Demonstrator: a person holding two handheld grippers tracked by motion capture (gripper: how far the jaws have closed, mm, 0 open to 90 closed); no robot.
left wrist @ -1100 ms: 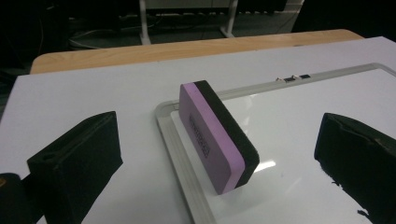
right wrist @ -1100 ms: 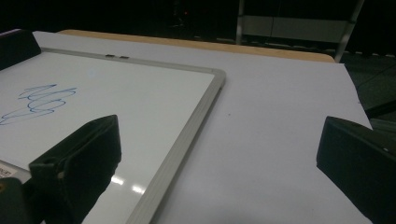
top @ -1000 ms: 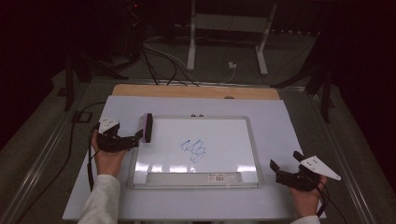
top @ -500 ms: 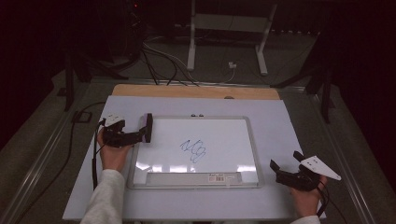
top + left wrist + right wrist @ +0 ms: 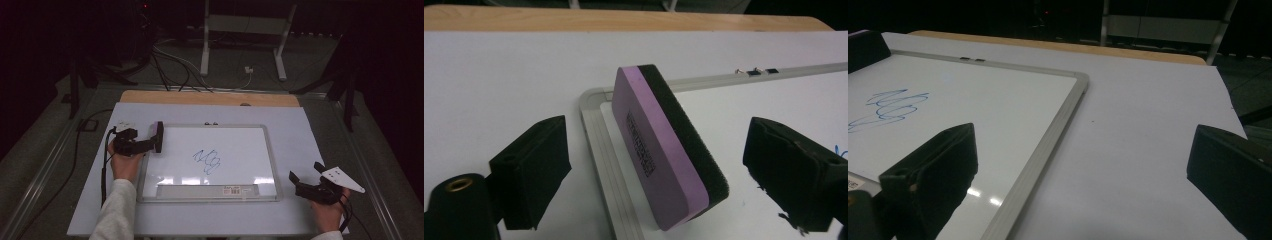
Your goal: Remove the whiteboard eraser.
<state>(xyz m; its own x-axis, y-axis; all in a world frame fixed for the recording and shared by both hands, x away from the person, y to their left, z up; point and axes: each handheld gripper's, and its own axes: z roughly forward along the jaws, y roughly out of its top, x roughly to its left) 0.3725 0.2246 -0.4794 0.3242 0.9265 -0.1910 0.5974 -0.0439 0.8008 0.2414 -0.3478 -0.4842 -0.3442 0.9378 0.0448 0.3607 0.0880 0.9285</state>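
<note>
The left gripper (image 5: 150, 144) sits at about nine o'clock on the table, its jaws set either side of a purple foam eraser block with a black felt face (image 5: 664, 150) that stands tilted on edge over the left rim of the silver-framed rectangular whiteboard (image 5: 272, 160). Those jaws have just been closing, yet in the left gripper view a clear gap shows between each pad and the block, so nothing is pinched yet. The chief risk, as I judge it, is that the block leans and lies skewed between the pads: one pad may meet it first and tip it flat onto the board or push it off the frame onto the pale grey table sheet (image 5: 300, 120), leaving the jaws to close on air or on a corner only. A corner grip would probably let the foam twist once it is dragged over the blue marker scribble (image 5: 207, 161) near the board's middle, so the felt would ride on an edge and smear rather than wipe. The board itself lies loose on the sheet, so a sideways push could slide it. The right gripper (image 5: 306, 181), at about four o'clock just off the board's lower right corner, stands spread wide and empty; it is not bracing the frame, which makes such a slide likelier.
</note>
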